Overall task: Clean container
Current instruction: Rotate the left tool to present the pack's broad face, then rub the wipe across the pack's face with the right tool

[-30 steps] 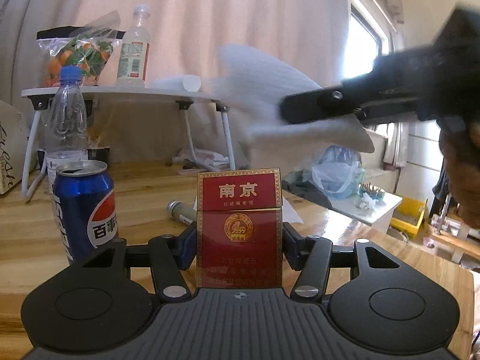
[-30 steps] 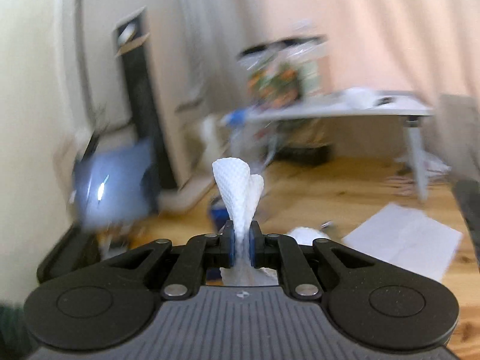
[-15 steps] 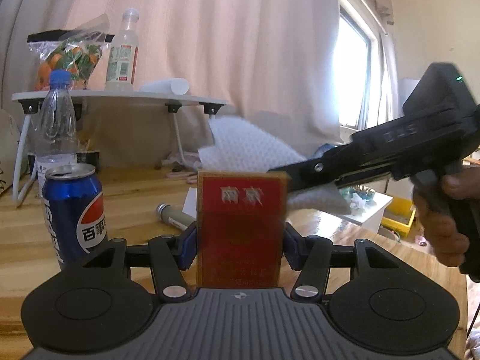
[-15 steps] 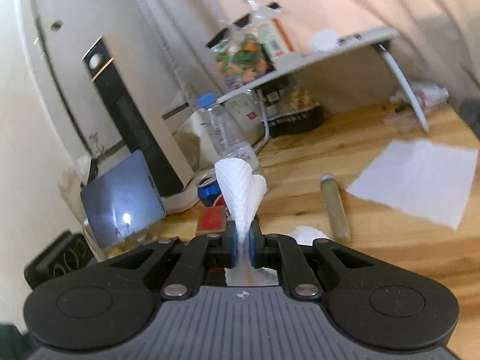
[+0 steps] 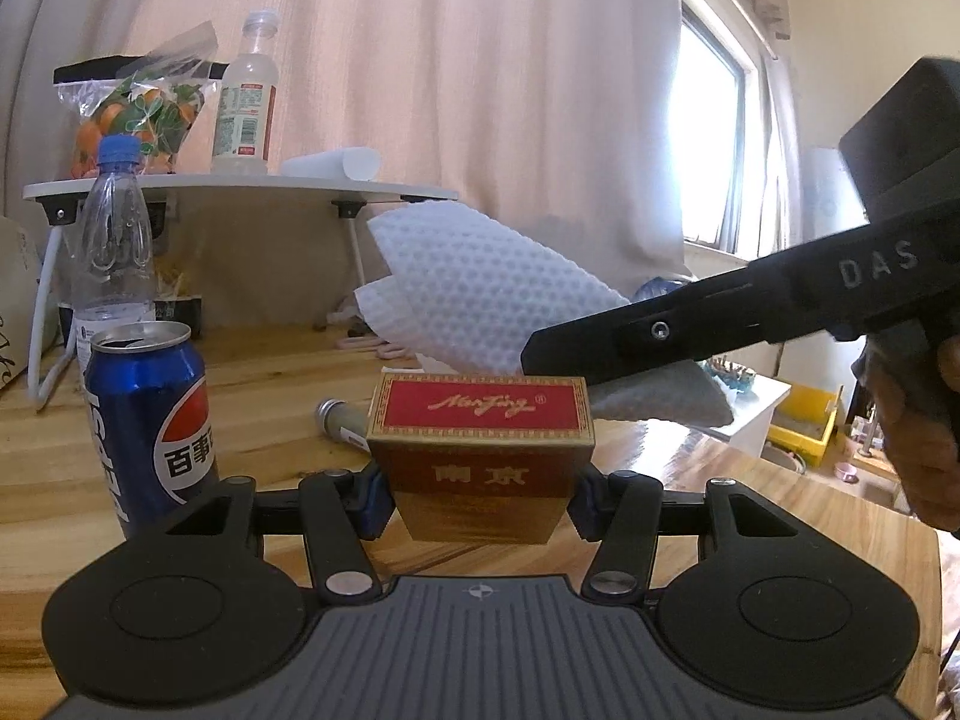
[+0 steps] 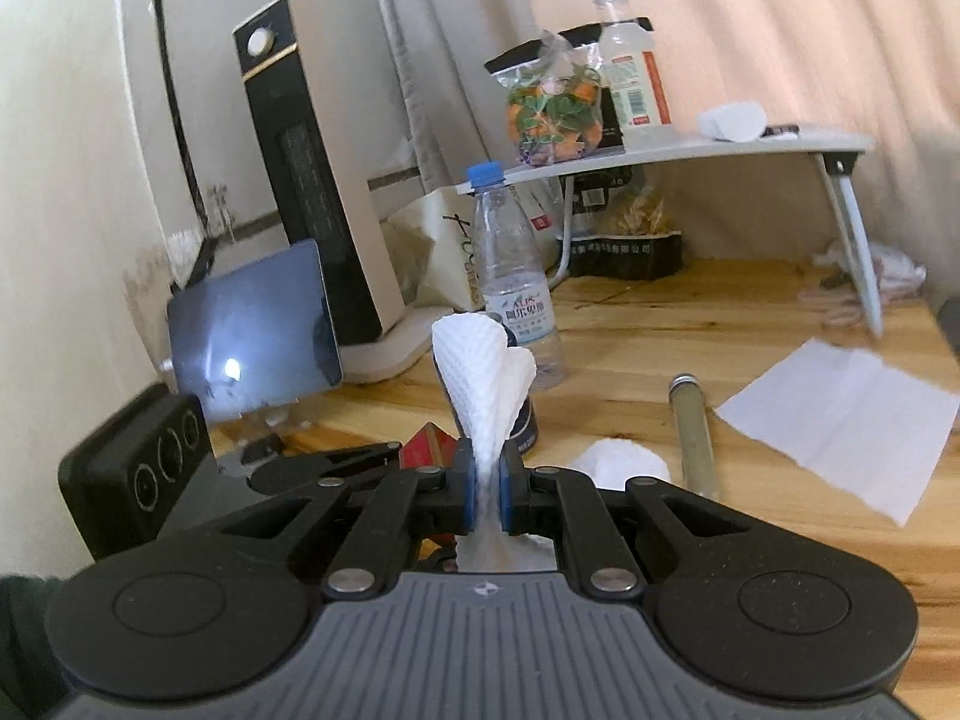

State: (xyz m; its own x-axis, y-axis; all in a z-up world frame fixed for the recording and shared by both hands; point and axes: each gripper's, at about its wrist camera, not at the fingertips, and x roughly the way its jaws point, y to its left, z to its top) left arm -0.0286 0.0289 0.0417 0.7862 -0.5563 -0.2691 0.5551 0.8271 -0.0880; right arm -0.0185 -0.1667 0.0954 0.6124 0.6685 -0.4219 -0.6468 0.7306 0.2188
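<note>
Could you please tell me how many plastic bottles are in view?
2: a clear bottle with a blue cap on the wooden table, and a capless bottle on the small white table; more may be hidden.

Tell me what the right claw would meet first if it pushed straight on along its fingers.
Probably the blue soda can, right behind the paper towel the right claw is shut on; the water bottle stands beyond. Depth is hard to judge here.

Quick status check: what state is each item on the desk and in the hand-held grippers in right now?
Red box: lid shut, clamped in left hand-held gripper.
Paper towel: bunched, pinched in right hand-held gripper.
Pepsi can: opened, upright.
Water bottle: capped, upright.
Tube: lying flat.
</note>
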